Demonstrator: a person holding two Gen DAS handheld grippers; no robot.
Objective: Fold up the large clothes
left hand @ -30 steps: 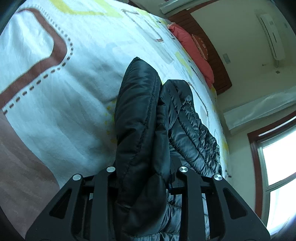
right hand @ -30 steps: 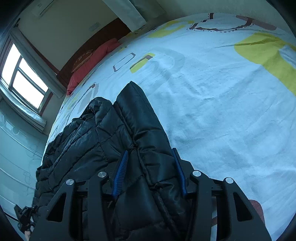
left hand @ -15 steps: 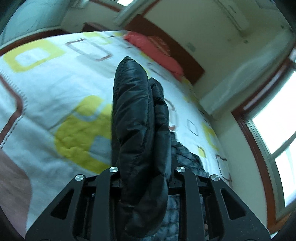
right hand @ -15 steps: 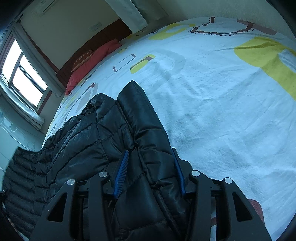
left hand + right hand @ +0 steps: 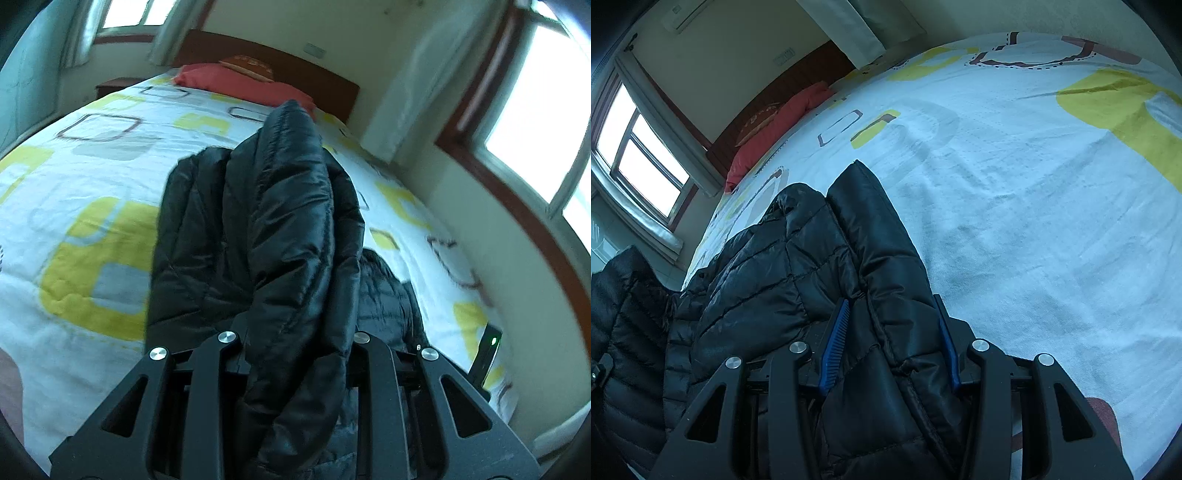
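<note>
Puffer jacket [image 5: 273, 229]: glossy black, quilted. Bedsheet [image 5: 1034, 221]: white, printed with yellow, grey and brown-outlined rounded squares. Pillow [image 5: 236, 83], upper centre: red. Headboard [image 5: 295, 61]: dark brown. Right gripper pads [image 5: 833, 341]: blue.

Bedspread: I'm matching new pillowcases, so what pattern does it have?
The bedspread is white with yellow, grey and brown-outlined rounded squares, clearest in the left wrist view.

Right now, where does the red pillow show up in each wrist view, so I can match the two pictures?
Left wrist view: the red pillow lies top centre, along the dark headboard, just behind the tip of the black jacket.
Right wrist view: the red pillow sits upper left, running diagonally at the bed's far edge, beside the window.
Shared landmark: the headboard.
</note>
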